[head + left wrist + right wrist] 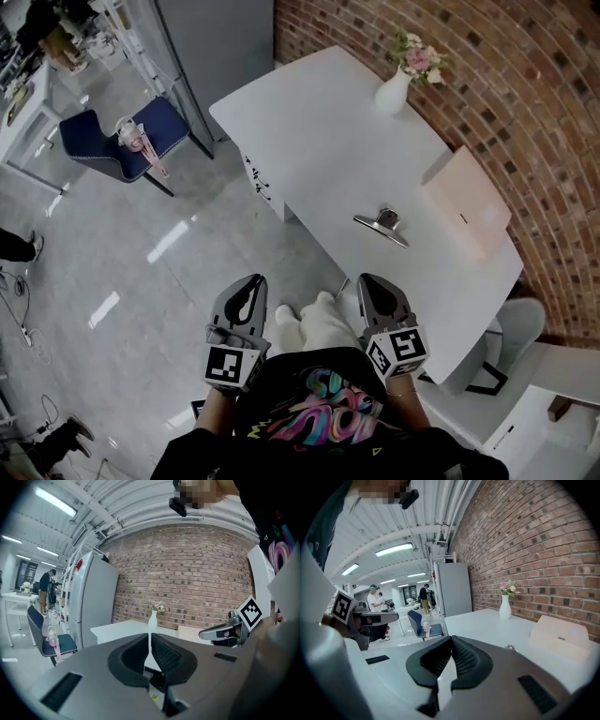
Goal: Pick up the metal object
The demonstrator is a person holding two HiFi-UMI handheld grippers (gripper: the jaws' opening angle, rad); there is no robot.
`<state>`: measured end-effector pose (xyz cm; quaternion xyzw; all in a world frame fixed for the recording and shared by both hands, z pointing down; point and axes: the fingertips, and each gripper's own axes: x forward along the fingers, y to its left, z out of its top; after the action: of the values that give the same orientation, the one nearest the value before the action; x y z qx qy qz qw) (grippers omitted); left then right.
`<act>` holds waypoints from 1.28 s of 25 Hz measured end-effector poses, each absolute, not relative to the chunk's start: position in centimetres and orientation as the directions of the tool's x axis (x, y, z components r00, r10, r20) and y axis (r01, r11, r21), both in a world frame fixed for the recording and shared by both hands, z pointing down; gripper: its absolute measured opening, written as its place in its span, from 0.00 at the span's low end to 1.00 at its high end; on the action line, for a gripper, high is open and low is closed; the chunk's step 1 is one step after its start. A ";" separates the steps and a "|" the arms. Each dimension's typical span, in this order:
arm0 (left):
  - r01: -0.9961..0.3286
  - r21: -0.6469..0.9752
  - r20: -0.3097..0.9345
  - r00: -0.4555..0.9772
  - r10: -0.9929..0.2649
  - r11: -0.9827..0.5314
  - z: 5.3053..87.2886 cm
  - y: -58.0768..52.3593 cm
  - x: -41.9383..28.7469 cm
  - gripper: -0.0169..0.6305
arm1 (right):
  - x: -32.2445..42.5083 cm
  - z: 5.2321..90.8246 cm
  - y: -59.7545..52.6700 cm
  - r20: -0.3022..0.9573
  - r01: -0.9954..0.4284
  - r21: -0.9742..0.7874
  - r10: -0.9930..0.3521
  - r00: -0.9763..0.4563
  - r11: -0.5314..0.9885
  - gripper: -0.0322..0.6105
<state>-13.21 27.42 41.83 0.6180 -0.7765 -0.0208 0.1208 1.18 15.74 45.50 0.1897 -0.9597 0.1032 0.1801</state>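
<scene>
In front of a red brick wall point(487, 84), a long white table with rounded corners point(309, 122) stretches away from a standing person, seen from a camera on the person's head. On the table's far side, against the wall, sits a pale pink rectangular box point(466, 202).

Low in the head view, close to the person's body and short of the table, are two grey hand-held grippers. The left gripper point(249, 284) has its dark ribbed jaws pressed together with nothing between them. The right gripper point(372, 283) also has its jaws meeting at the tips, and it too is empty. At the table's far end stands a slim white vase of pink flowers point(394, 92).

The smallest item is the task's thing, a flat, shiny metal object with a raised knob in its middle point(382, 226). It lies on the bare tabletop near the pink box, beyond the right gripper and well apart from it.

The step in hand appears to be the approach. The right gripper looks better placed, being on the object's side. Its jaws should be spread before it arrives. Because the piece lies low on a smooth surface, closing on the raised knob from above seems safer than trying to pinch the thin flat edge, which could skid away.
</scene>
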 end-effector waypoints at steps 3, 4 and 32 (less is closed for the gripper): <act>-0.957 0.191 0.175 -0.184 -0.967 0.217 42.8 26.8 -13.6 0.08 | 1.7 46.3 14.8 0.402 -0.439 -0.128 -0.359 -0.843 0.889 0.08; -0.959 0.192 0.181 -0.174 -0.968 0.209 43.2 26.4 -13.6 0.08 | 1.7 46.6 14.3 0.405 -0.450 -0.129 -0.367 -0.837 0.884 0.08; -0.962 0.151 0.140 0.248 -0.959 -0.227 39.5 -3.5 -14.4 0.08 | 1.3 45.1 -7.5 0.363 -0.723 -0.149 -0.643 -0.674 0.675 0.08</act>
<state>-14.40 -3.55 39.54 0.7833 -0.6129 0.0086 0.1030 1.26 -7.51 45.06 0.3778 -0.9040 0.1415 0.1416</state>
